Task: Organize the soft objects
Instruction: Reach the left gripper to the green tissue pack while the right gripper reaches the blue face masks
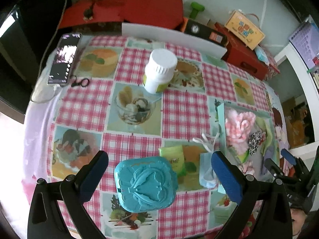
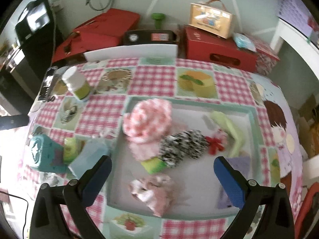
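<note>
Between left claw (image 1: 159, 176) fingers (spread): teal case (image 1: 146, 184)

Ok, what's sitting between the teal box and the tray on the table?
In the left wrist view, a green packet and a blue face mask lie between the teal box and the tray; the right wrist view agrees.

Soft things (image 2: 147, 119) in tray (image 2: 252, 117) — bottle (image 2: 76, 83) left
</note>
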Demonstrator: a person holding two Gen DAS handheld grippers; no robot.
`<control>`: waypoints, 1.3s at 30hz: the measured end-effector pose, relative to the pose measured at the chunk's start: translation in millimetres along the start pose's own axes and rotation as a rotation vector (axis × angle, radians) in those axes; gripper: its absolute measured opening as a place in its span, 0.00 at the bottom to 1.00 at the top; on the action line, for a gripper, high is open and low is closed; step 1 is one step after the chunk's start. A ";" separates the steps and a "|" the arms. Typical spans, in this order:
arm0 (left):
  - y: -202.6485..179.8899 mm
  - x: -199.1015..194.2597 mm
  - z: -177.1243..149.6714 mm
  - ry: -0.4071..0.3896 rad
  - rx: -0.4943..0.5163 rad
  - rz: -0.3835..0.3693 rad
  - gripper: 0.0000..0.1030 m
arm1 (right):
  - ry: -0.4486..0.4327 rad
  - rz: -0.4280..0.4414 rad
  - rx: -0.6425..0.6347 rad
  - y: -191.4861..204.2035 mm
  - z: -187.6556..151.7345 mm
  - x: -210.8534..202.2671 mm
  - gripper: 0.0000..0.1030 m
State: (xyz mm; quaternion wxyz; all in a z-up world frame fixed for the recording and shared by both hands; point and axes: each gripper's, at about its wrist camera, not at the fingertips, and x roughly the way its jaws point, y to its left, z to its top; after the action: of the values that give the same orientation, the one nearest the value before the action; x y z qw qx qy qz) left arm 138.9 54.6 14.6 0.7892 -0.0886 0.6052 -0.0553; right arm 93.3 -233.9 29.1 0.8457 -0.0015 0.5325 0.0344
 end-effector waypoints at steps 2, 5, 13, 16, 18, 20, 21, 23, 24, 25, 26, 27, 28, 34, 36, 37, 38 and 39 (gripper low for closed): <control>1.8 6.2 2.0 0.035 0.003 -0.011 0.99 | 0.005 0.016 -0.025 11.5 1.2 2.0 1.00; 3.4 19.0 5.8 0.103 0.004 -0.027 0.99 | 0.025 0.046 -0.070 31.7 0.0 9.0 1.00; 1.3 51.6 16.5 0.254 0.006 -0.042 0.99 | 0.093 0.124 -0.108 67.8 -7.3 39.1 1.00; -0.8 62.8 20.9 0.300 0.013 -0.033 0.99 | 0.113 0.122 -0.118 74.0 -9.1 49.8 1.00; -3.8 69.4 24.2 0.320 0.025 -0.023 0.99 | 0.120 0.111 -0.130 78.0 -10.6 55.9 1.00; -7.8 77.3 27.7 0.343 0.038 -0.004 0.99 | 0.126 0.103 -0.143 80.3 -12.2 57.6 1.00; -9.5 81.0 28.9 0.355 0.045 -0.001 0.99 | 0.126 0.101 -0.152 82.8 -13.2 59.4 1.00; -14.8 91.2 31.1 0.391 0.057 0.000 0.99 | 0.134 0.102 -0.160 85.2 -14.1 62.9 1.00; -17.0 95.4 32.1 0.406 0.061 0.005 0.99 | 0.138 0.102 -0.162 85.8 -14.5 64.5 1.00; -20.3 100.7 33.1 0.425 0.072 0.014 0.99 | 0.140 0.102 -0.163 86.1 -14.7 65.6 1.00; -23.9 105.9 34.2 0.441 0.086 0.025 0.99 | 0.142 0.100 -0.164 86.6 -14.9 66.9 1.00; -26.0 109.2 35.1 0.451 0.094 0.032 0.99 | 0.143 0.096 -0.166 86.7 -15.1 67.7 1.00; -29.3 114.2 36.8 0.465 0.103 0.042 0.99 | 0.143 0.095 -0.166 86.6 -14.9 68.0 1.00; -42.3 141.1 42.2 0.540 0.122 0.063 0.96 | 0.138 0.099 -0.175 86.3 -12.8 70.1 1.00; -46.6 148.3 41.4 0.560 0.139 0.075 0.94 | 0.140 0.108 -0.173 85.4 -13.4 71.6 1.00; -49.1 152.1 40.8 0.571 0.146 0.081 0.94 | 0.141 0.111 -0.173 85.4 -13.3 72.6 1.00; -51.8 156.2 40.2 0.581 0.153 0.085 0.94 | 0.140 0.116 -0.172 85.3 -13.0 72.9 0.98; -54.7 160.7 39.7 0.589 0.158 0.086 0.94 | 0.140 0.123 -0.173 85.8 -12.5 73.0 0.97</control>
State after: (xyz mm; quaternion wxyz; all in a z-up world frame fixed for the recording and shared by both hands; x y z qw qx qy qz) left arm 220.4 -27.3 -116.1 0.5861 0.0186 0.8048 -0.0921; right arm 108.3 -144.7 -39.2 0.7996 -0.0441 0.5843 0.1316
